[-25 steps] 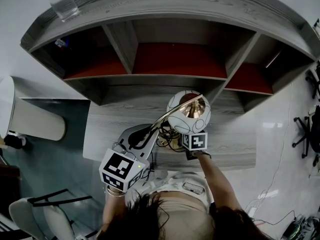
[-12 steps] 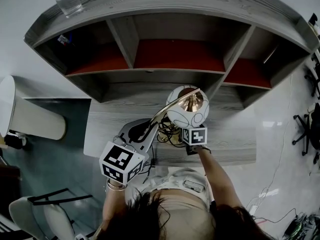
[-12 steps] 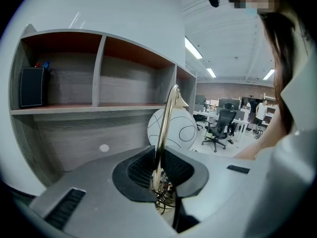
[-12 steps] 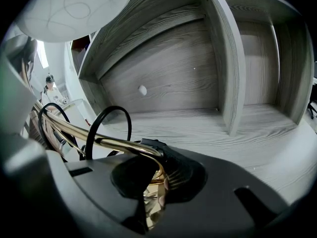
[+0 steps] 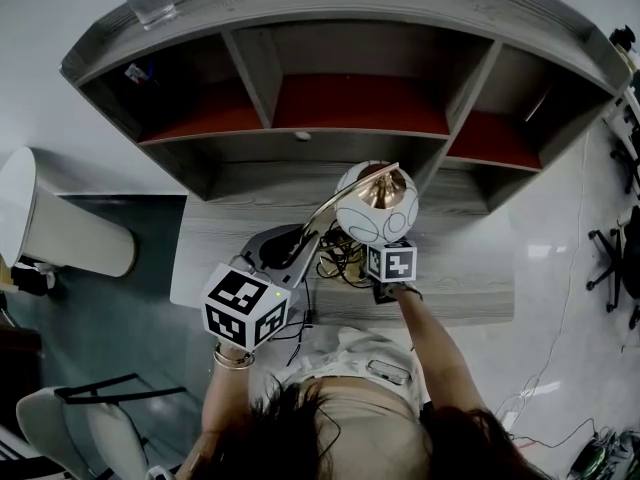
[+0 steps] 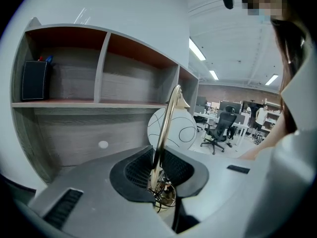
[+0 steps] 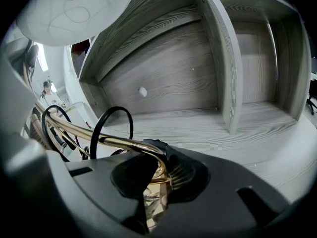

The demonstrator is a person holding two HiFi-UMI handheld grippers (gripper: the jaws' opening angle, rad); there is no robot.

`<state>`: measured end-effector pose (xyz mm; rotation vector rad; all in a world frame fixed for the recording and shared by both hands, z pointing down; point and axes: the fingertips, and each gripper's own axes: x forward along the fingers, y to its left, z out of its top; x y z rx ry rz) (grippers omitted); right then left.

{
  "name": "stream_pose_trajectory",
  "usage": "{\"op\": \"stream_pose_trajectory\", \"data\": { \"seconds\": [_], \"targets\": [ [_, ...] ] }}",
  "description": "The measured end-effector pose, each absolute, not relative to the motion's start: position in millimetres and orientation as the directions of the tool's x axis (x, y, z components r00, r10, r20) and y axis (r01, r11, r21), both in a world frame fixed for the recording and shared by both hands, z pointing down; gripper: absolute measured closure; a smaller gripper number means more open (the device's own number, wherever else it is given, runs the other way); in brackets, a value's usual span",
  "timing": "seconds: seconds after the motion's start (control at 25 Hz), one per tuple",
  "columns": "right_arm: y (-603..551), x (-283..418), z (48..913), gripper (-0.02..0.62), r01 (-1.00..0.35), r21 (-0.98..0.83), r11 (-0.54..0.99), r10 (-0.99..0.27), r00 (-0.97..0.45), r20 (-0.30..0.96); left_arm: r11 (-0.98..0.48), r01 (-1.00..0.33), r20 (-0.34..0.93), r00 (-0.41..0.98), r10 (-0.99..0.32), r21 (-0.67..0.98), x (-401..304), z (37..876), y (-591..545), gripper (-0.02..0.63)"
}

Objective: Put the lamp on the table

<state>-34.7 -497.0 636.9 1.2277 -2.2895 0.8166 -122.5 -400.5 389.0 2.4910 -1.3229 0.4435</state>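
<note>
Both grippers are closed on the lamp (image 5: 377, 206); the left gripper (image 6: 161, 175) clamps the thin brass stem (image 6: 166, 128) low down, and the right gripper (image 7: 156, 175) clamps a curved brass tube (image 7: 119, 140); the lamp is over the table (image 5: 460, 273), before the shelf unit (image 5: 300, 148); I cannot tell if its foot touches the wood. I judge three dangers: the smooth stem may turn in the jaws, because the white globe (image 6: 185, 130) looks top-heavy; the black cable (image 7: 106, 120), looped at 10 o'clock from the right jaws, may get under the foot and leave the lamp tilted; the globe may knock the shelf divider (image 5: 460, 118) at 1 o'clock.
</note>
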Motion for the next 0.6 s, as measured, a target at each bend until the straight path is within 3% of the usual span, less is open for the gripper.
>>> {"op": "stream_pose_trajectory", "data": {
  "seconds": [0.6],
  "targets": [
    [-482.7,-27.5,634.4,0.552,-0.846,-0.312,0.433,-0.610,-0.530,0.590,-0.487,-0.869,0.389,0.481,-0.785,0.092,-135.4,386.0,-383.6,0.560]
  ]
}}
